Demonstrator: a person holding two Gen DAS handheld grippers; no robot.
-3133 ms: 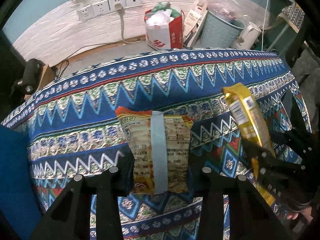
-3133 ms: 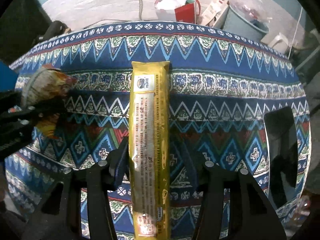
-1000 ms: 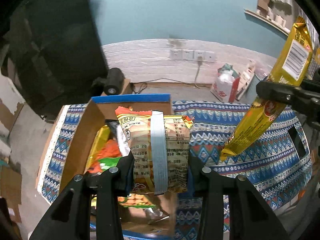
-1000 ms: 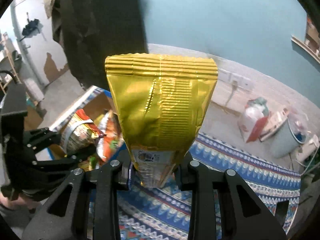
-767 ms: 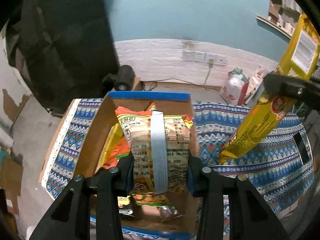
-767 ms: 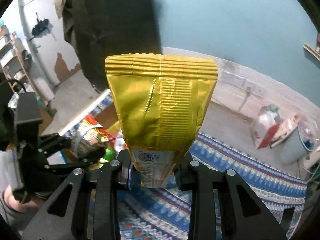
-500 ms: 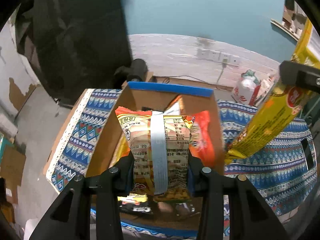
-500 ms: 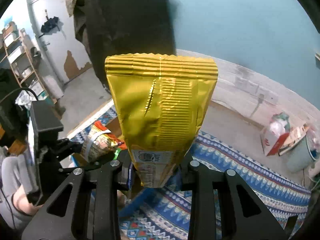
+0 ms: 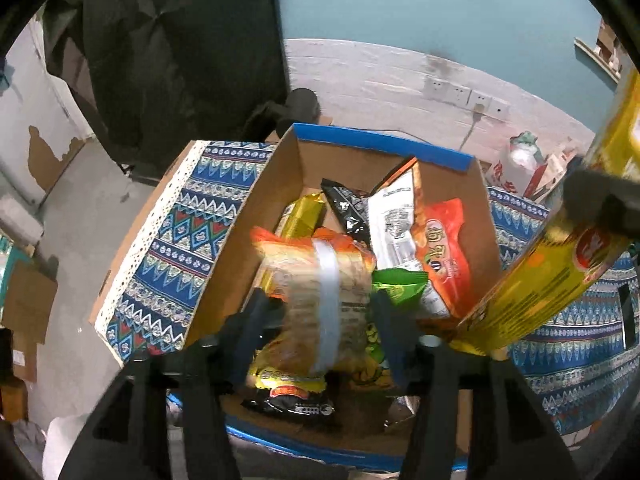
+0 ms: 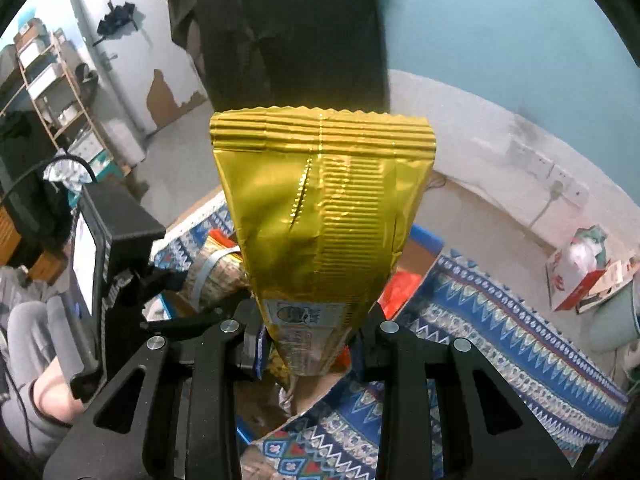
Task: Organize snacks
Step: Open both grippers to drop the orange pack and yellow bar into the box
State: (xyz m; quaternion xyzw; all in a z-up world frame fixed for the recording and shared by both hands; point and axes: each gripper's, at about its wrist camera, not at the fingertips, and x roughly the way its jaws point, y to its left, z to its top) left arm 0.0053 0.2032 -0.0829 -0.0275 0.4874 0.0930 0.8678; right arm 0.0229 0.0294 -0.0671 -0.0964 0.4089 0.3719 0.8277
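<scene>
A cardboard box with a blue rim stands on the patterned table and holds several snack packets. My left gripper hangs over the box. Its jaws stand apart and the orange snack bag with a pale blue band sits blurred between them; I cannot tell whether they still touch it. My right gripper is shut on a long gold foil packet, held upright above the box's right side. The gold packet also shows in the left wrist view, slanting over the box's right wall.
The blue patterned tablecloth covers the table right of the box. A red-and-white bag and a grey bin sit on the floor by the white wall with sockets. A dark sheet hangs at the back left.
Both grippers have moved left over the box. The left jaws have spread, and the orange bag now looks blurred and lower between them. The gold packet stays gripped.
</scene>
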